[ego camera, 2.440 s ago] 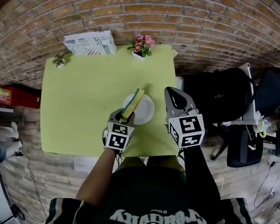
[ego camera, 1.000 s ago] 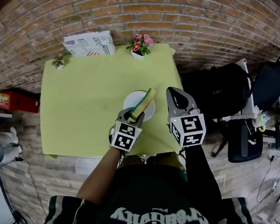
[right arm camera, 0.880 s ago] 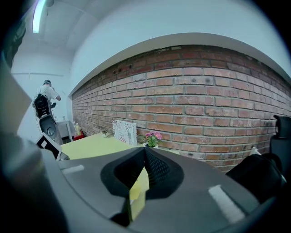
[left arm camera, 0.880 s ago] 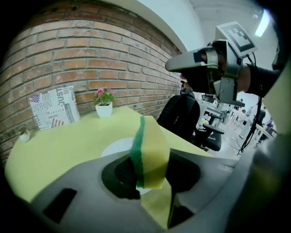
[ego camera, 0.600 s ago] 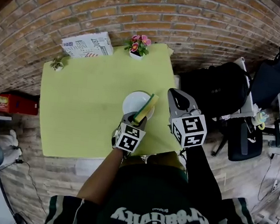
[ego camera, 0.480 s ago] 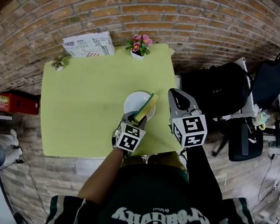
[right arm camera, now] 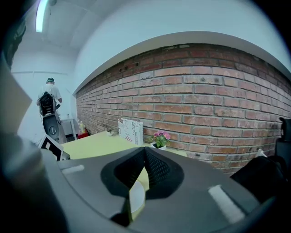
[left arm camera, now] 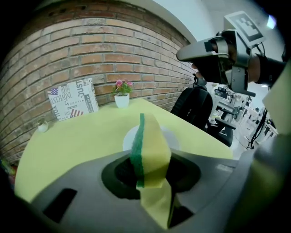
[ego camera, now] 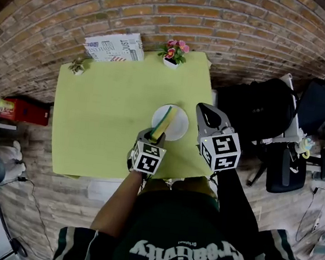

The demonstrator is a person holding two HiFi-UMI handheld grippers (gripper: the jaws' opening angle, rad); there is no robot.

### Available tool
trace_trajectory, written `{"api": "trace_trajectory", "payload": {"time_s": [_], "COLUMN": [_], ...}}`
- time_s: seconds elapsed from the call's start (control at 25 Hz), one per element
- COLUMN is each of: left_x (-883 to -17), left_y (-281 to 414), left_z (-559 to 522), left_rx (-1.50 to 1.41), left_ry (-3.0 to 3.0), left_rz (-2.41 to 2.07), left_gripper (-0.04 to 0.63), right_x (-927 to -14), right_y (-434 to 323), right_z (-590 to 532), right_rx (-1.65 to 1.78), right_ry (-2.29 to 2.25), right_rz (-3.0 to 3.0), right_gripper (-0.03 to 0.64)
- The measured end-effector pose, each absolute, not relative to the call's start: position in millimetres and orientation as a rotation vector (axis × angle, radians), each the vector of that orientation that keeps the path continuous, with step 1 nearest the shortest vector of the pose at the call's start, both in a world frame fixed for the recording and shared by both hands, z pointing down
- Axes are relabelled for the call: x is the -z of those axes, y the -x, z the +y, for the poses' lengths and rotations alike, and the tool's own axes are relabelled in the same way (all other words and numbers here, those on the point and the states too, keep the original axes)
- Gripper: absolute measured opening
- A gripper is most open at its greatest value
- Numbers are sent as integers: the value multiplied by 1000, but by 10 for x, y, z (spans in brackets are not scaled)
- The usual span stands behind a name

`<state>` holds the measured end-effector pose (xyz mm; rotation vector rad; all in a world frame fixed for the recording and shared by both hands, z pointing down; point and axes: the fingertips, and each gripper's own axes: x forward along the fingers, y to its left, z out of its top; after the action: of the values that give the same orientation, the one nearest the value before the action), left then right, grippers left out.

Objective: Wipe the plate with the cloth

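Head view first, and we see the left gripper (ego camera: 153,136) clamped on a yellow sponge (ego camera: 164,122) with a green scouring face. The sponge stands on edge and points out over the left part of the white plate (ego camera: 178,129). We cannot tell whether it touches the plate. The plate sits on the yellow-green table (ego camera: 102,125), towards its right side. Over to the left gripper view: the jaws pinch the sponge's (left arm camera: 149,150) lower end, green face to the left, plate (left arm camera: 176,136) just beyond. The right gripper (ego camera: 204,110) hangs just right of the plate. In its own view we see the jaws pressed together at the tips with nothing between them (right arm camera: 144,151). A flower pot (ego camera: 172,52) stands at the table's far edge.
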<state>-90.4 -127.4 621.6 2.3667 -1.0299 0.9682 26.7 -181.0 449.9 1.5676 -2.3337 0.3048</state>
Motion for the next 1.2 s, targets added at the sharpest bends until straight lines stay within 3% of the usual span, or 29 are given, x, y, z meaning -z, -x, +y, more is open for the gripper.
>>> {"api": "trace_trajectory", "payload": {"time_s": [0.64, 1.2], "left_x": [-6118, -5865], "left_y": [1576, 1328], "left_z": [-1329, -1361], "left_rx": [-910, -850], "left_ry": [-2254, -2366], "left_rz": [-1200, -1168], "left_gripper": [130, 130], "right_x": [-4405, -4400], "right_y": [27, -103], "right_z": [-1783, -1675], "right_rx": [-240, -254], "right_ry": [-1549, -1608], "right_rz": [-2344, -2318], "right_gripper": [14, 14]}}
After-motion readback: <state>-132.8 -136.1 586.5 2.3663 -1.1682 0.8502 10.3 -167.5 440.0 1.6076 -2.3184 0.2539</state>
